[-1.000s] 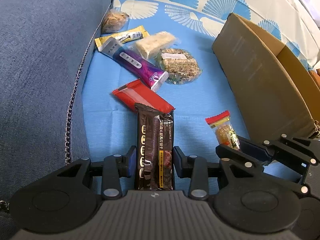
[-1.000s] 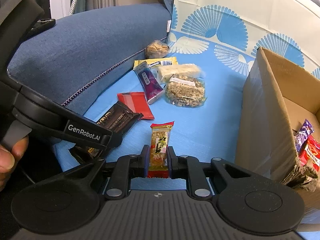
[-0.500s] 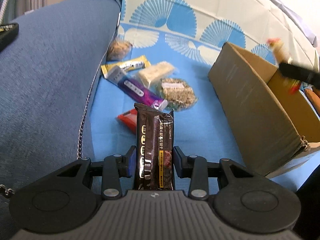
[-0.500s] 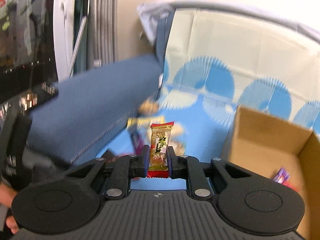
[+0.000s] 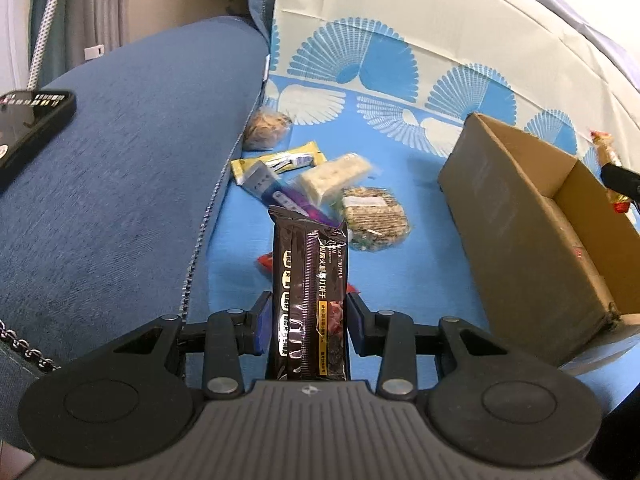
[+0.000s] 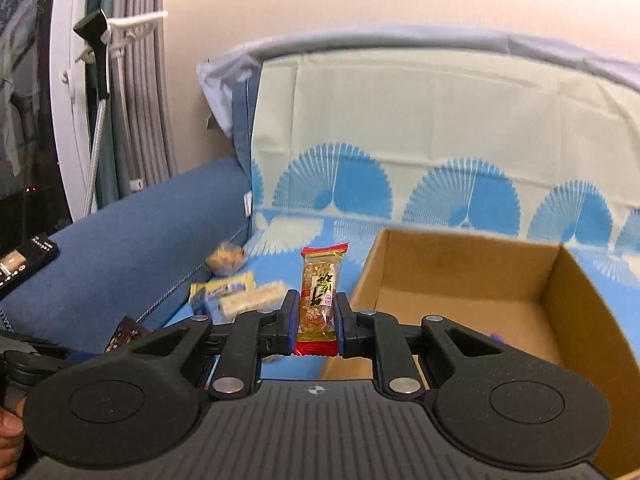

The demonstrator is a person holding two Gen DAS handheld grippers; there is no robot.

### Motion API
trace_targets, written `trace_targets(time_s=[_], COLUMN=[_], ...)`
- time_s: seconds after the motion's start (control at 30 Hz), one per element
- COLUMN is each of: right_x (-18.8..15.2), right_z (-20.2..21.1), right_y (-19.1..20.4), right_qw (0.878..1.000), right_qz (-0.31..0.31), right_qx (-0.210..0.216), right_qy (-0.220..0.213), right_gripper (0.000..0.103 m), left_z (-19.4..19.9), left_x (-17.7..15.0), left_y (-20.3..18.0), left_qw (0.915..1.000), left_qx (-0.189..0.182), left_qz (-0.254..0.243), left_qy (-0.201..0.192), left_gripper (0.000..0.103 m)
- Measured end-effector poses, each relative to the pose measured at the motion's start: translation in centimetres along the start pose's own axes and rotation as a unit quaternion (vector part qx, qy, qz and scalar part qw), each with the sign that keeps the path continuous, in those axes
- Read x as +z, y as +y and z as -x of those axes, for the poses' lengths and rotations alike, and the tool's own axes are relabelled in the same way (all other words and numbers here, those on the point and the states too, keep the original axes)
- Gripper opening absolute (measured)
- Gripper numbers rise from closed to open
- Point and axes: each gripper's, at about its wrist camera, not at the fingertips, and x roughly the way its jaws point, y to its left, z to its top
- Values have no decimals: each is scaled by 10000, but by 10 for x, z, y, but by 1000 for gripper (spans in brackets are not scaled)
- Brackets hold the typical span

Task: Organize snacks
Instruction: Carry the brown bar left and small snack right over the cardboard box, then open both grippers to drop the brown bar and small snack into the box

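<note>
1. My left gripper (image 5: 309, 323) is clamped on a dark snack pack (image 5: 308, 292). The pack stands upright between the pads, its top end rising well above the fingertips.
2. My right gripper (image 6: 317, 325) is clamped on a small peanut bar (image 6: 320, 292) with red ends, held upright (the lower red end sits below the pads).
3. The cardboard box (image 6: 568, 304) stands open on the blue patterned cloth (image 5: 400, 264), to the right of the loose snacks. In the right wrist view, the peanut bar is at the box's near left corner.
4. Loose snacks lie on the cloth beyond the dark pack: a yellow bar (image 5: 280, 162), a purple bar (image 5: 276, 192), a pale bar (image 5: 336, 174), a round grain cake (image 5: 376, 220) and a brown bagged snack (image 5: 266, 132) by the sofa arm.
5. A red wrapper (image 5: 266, 261) is mostly hidden behind the dark pack.
6. A phone (image 5: 28, 120) rests on the blue sofa arm (image 5: 120, 200), well apart from the snacks.
</note>
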Motion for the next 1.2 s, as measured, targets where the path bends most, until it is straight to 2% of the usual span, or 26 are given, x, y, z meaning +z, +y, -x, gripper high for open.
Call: trace_targets(time_s=[0.37, 0.8, 1.13, 1.2], right_x=[-2, -1, -4, -5], right_z=[8, 16, 21, 22], right_y=[-29, -75, -103, -106], right_qw=[9997, 9926, 9843, 9828], right_qz=[-134, -1054, -1480, -1513], right_qx=[-150, -571, -904, -1002], right_qy=[-108, -181, -320, -343], right_gripper=[18, 19, 19, 19], left_z=[18, 19, 18, 19], left_x=[38, 69, 91, 94], left_y=[-73, -165, -227, -237], left_qw=[9986, 9929, 9859, 9839], left_qx=[-306, -851, -1267, -1372], left_qz=[-241, -615, -802, -849], left_qy=[-354, -554, -741, -768], left_gripper=[42, 42, 42, 48])
